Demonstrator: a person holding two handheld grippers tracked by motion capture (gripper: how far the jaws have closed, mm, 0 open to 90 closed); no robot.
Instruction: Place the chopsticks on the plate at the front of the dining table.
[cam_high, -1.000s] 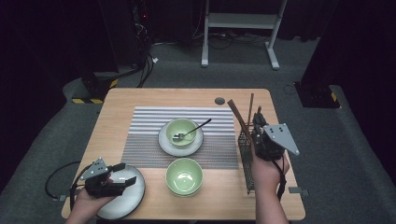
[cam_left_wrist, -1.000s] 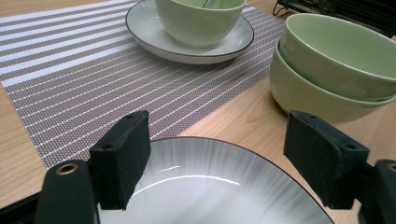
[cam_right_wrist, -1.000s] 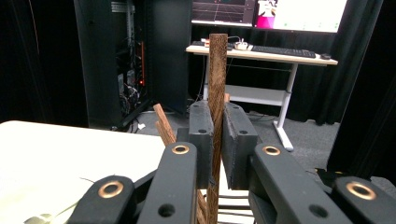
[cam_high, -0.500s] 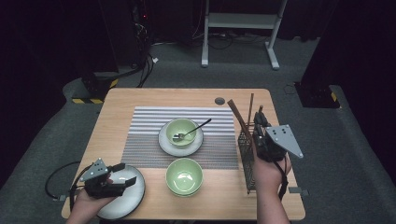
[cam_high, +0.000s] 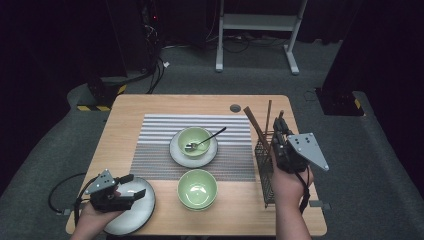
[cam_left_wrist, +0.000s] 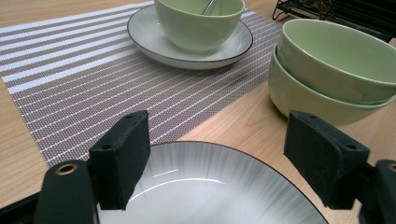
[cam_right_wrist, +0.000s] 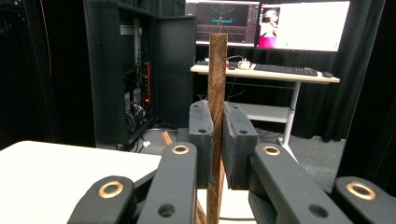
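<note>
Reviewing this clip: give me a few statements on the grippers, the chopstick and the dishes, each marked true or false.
1. The right gripper is clamped on a wooden chopstick. True.
2. The left gripper is closed on the rim of the plate. False: its jaws stand wide apart above the plate.
3. A spoon rests in the bowl on the saucer. True.
4. The stacked green bowls sit on the striped placemat. False: they stand on bare wood just off its near edge.
5. The wire rack is at the table's left side. False: it is at the right, by the right gripper.

Spoon (cam_high: 206, 139) in bowl (cam_high: 194, 141) on mat (cam_high: 160, 150)
</note>
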